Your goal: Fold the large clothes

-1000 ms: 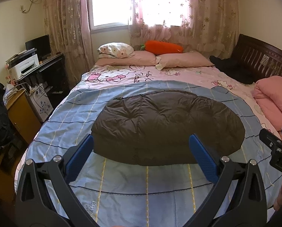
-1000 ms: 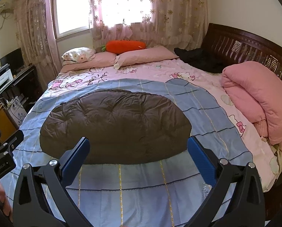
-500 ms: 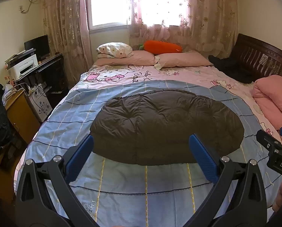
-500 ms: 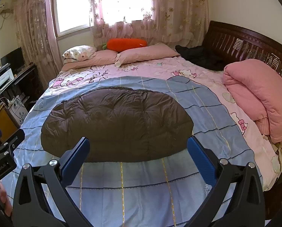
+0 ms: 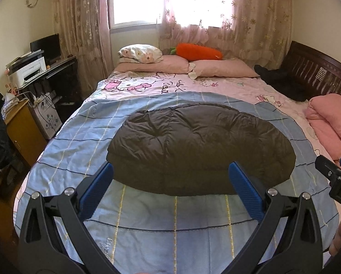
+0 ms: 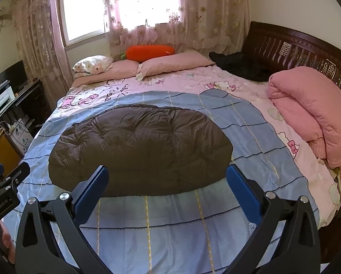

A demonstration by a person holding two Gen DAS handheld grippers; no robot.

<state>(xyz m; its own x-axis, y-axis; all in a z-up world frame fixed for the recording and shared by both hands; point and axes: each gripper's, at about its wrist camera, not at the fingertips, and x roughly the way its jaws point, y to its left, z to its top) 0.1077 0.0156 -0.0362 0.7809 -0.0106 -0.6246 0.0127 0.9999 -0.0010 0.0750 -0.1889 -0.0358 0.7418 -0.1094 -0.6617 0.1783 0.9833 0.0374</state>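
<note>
A dark brown puffy jacket (image 5: 200,146) lies folded into a rounded block on the blue checked sheet (image 5: 170,217) in the middle of the bed; it also shows in the right wrist view (image 6: 140,150). My left gripper (image 5: 170,175) is open and empty, held above the sheet just short of the jacket's near edge. My right gripper (image 6: 167,178) is open and empty, also above the near edge. The right gripper shows at the right edge of the left wrist view (image 5: 334,178). The left gripper shows at the left edge of the right wrist view (image 6: 3,187).
A folded pink quilt (image 6: 312,111) lies on the bed's right side. Pink pillows (image 5: 220,68) and an orange carrot plush (image 5: 199,51) lie at the far end. Dark clothing (image 6: 241,66) lies by the wooden headboard (image 6: 296,48). A desk with a printer (image 5: 27,70) stands left.
Both grippers have shifted only slightly; the view has risen a little and the jacket sits marginally lower in frame. Nothing was grasped or released.
</note>
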